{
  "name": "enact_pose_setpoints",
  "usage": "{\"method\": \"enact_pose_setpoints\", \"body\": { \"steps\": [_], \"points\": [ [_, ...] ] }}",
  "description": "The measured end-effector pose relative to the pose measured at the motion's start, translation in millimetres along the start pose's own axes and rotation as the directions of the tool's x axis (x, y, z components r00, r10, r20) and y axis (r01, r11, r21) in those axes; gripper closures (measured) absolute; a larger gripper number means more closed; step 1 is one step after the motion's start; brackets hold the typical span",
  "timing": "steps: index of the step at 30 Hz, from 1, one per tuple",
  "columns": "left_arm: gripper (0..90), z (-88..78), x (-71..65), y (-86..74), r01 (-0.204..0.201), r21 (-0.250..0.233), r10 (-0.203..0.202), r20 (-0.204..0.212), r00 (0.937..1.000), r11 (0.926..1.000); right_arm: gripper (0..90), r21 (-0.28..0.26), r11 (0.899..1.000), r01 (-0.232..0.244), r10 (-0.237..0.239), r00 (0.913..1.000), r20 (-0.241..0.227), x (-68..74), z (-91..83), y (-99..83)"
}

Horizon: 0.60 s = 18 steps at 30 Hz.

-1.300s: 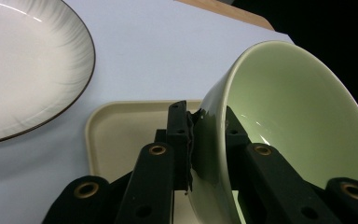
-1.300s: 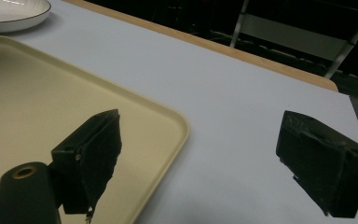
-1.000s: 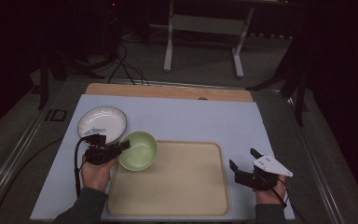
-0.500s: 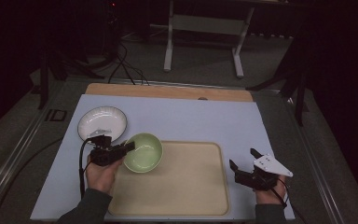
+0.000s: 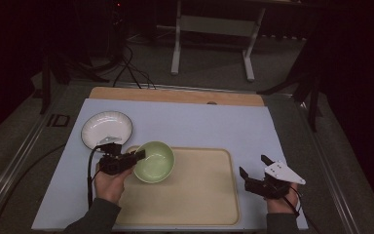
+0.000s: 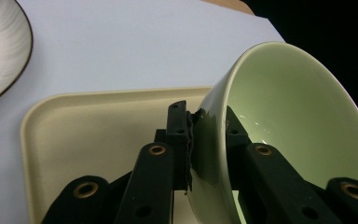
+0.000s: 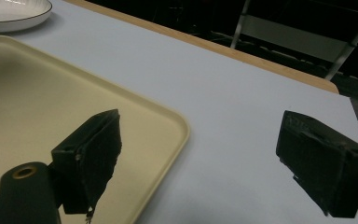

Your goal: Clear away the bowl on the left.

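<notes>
The left gripper point(image 5: 139, 157) is clamped on the rim of the green bowl point(image 5: 154, 161), one jaw inside the wall and one outside, as the left gripper view shows clearly. The bowl point(image 6: 279, 126) hangs tilted above the near-left corner of the tray point(image 5: 209, 195), its far side over the tray's left part; whether its base touches the tray yet cannot be told. The tray carries nothing else. The white plate point(image 5: 106, 127) lies on the mat beyond the tray's left corner, just beside the tray and apart from the bowl.

The right gripper point(image 5: 255, 166) rests off the tray's right edge, jaws spread wide and holding nothing.

Judging by this, the pick-up is done and the bowl has reached the tray; setting it flat and letting go remain, and the plate may follow.
</notes>
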<state>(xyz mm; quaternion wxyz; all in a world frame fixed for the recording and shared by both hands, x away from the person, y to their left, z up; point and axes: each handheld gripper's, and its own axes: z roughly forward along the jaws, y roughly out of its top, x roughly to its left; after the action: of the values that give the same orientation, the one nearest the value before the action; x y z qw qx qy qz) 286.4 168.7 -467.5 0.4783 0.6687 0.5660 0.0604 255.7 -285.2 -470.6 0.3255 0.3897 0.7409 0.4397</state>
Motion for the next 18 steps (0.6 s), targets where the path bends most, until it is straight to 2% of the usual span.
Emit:
{"method": "enact_pose_setpoints", "body": {
  "steps": [18],
  "points": [
    [80.0,12.4,-7.1,-6.0,-0.014,0.018,0.014,-0.002,0.9999,0.9997,13.5,0.0,1.0,0.001,-0.001,1.0,0.002,-0.5,0.0,0.0]
  ]
}}
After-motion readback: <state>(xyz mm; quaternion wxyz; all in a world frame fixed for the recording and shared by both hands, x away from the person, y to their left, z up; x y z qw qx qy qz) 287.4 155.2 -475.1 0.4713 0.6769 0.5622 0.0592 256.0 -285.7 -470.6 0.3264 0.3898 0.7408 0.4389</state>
